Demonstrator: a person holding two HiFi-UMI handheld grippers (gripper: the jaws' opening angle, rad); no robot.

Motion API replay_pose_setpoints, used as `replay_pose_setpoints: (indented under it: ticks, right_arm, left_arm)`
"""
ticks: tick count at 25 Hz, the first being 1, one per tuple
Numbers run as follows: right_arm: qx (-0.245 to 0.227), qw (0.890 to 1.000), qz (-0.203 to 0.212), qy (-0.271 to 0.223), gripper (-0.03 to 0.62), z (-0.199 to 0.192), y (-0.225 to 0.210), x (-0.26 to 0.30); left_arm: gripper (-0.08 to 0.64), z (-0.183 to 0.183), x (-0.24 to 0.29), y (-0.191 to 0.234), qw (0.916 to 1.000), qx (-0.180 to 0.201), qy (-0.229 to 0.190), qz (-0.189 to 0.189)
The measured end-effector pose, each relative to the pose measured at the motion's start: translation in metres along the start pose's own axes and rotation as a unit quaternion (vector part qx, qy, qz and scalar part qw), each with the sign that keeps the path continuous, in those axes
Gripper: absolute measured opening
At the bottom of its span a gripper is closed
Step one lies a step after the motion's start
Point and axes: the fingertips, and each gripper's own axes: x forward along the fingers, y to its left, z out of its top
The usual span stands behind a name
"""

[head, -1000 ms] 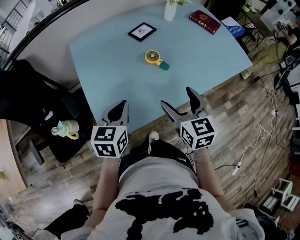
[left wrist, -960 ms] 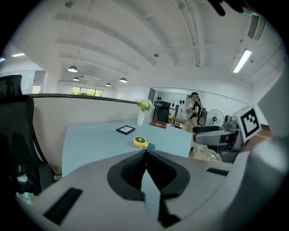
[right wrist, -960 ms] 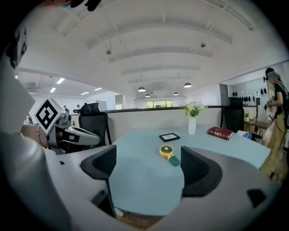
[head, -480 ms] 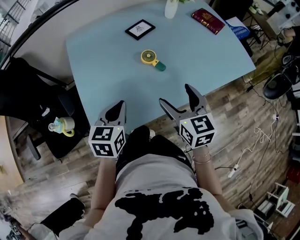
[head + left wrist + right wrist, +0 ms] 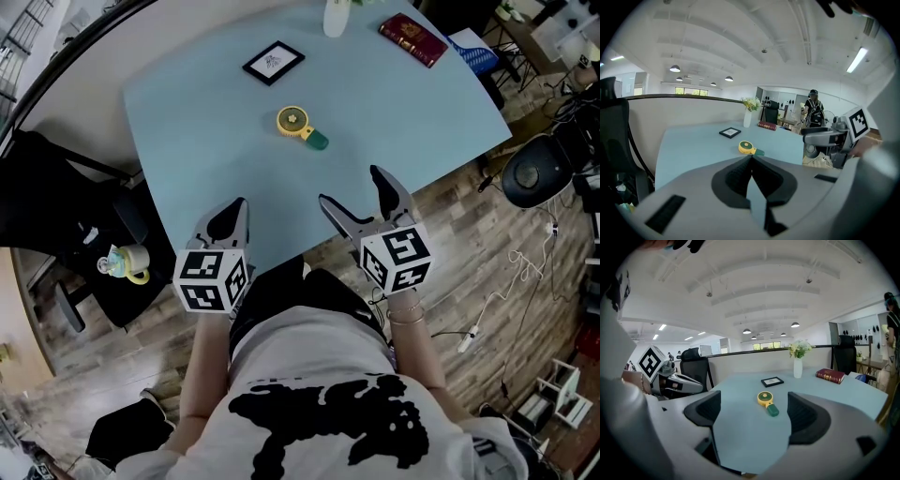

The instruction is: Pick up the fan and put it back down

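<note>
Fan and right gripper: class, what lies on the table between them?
Nothing: in the head view and the right gripper view, only bare blue table separates the open right gripper from the fan.

I count two grippers: one left gripper [image 5: 234, 211] and one right gripper [image 5: 350, 187]. The desk [image 5: 187, 150] carries four things. There is one yellow fan [image 5: 298, 125] near its middle and one black picture frame [image 5: 273, 63] towards the far edge. One white vase [image 5: 336, 17] stands at the far edge, and one red book [image 5: 413, 39] lies by the far right corner. Off the desk's left edge I see one black chair [image 5: 47, 178] and one small cup [image 5: 124, 263]. Off its right edge I see a second black chair [image 5: 528, 173].
</note>
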Motion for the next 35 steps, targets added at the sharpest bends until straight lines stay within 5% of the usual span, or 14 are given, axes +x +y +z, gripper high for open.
replay_pose_setpoints:
  ticks: [17, 35]
  right_arm:
    - [-0.014, 0.998, 0.01, 0.066, 0.417, -0.001, -0.027, 0.08]
    - [-0.056, 0.978, 0.051, 0.193, 0.403, -0.06, -0.033, 0.181]
  left_arm:
    - [0.011, 0.02, 0.068, 0.035, 0.9987, -0.008, 0.021, -0.046]
    - [0.011, -0.023, 0.136, 0.074, 0.9935, -0.045, 0.073, -0.074]
